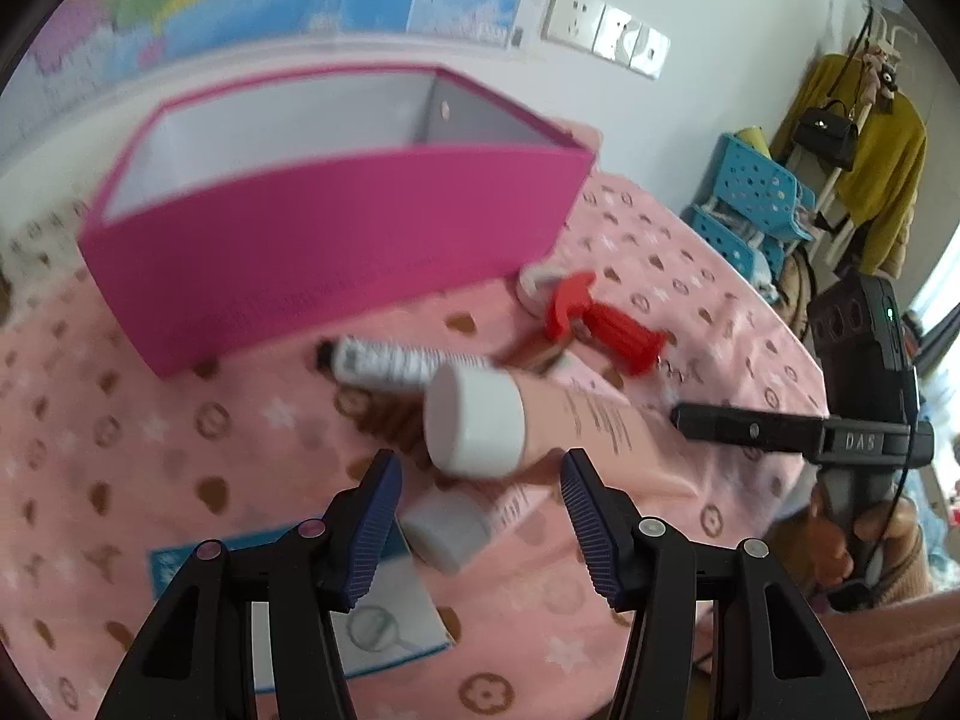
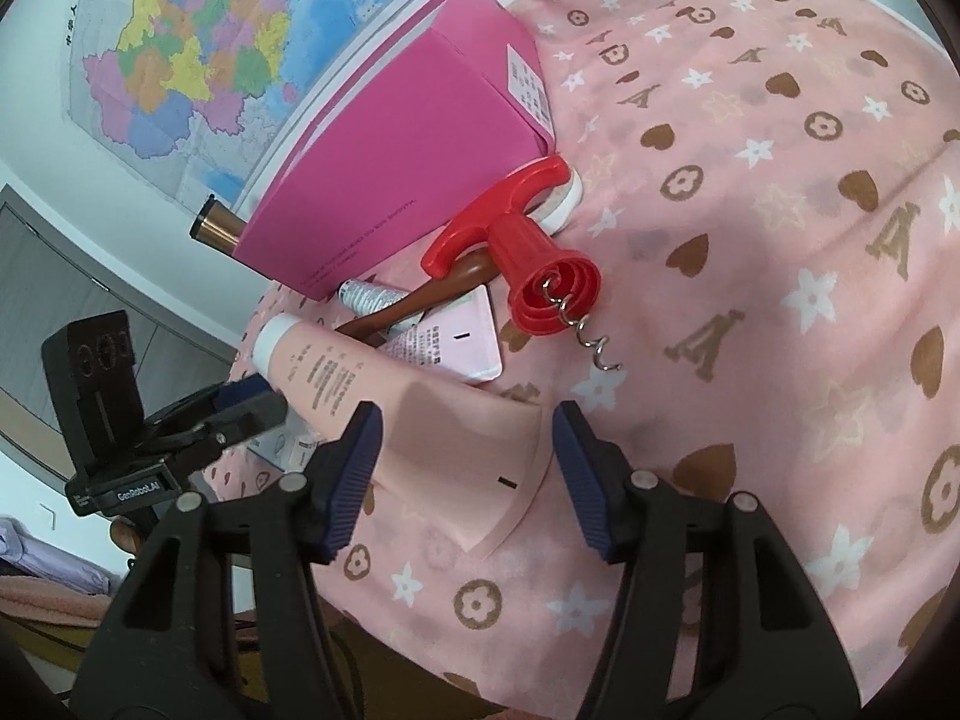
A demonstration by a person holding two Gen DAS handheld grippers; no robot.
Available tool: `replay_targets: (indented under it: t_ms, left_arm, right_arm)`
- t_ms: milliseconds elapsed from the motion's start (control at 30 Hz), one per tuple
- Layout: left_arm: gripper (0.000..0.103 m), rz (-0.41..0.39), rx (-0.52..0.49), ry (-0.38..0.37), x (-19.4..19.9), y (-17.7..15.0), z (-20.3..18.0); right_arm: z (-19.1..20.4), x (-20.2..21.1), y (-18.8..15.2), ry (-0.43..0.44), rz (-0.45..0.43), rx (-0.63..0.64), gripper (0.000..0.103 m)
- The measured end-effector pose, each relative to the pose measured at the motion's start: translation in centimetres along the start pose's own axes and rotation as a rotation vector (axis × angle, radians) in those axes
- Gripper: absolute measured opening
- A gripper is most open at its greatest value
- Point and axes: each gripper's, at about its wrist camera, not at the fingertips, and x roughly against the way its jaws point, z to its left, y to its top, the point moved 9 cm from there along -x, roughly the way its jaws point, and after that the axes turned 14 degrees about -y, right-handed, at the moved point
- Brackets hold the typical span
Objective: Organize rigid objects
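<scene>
An open magenta box (image 1: 336, 228) stands on the pink patterned cloth (image 1: 180, 420); it also shows in the right wrist view (image 2: 414, 156). In front of it lie a pink tube with a white cap (image 1: 480, 420), a smaller grey-capped tube (image 1: 447, 531), a white printed tube (image 1: 396, 360), a red corkscrew (image 1: 606, 324) and a brown spoon (image 2: 420, 300). My left gripper (image 1: 480, 516) is open, its fingers either side of the pink tube's cap end. My right gripper (image 2: 465, 468) is open around the flat tail of the same pink tube (image 2: 420, 414). The corkscrew (image 2: 528, 252) lies beyond it.
A blue and white leaflet (image 1: 372, 618) lies under the left gripper. A white round lid (image 2: 564, 198) sits by the box corner. A pink flat tube (image 2: 456, 342) lies under the spoon. A map hangs on the wall (image 2: 180, 48). Blue baskets (image 1: 750, 204) stand past the table edge.
</scene>
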Motion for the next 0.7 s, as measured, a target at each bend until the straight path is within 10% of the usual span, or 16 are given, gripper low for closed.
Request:
replay_targets:
  t_ms: [700]
  left_arm:
    - [0.055, 0.013, 0.048, -0.075, -1.2, 0.0, 0.5]
  right_arm:
    - [0.3, 0.2, -0.8, -0.014, -0.010, 0.020, 0.062]
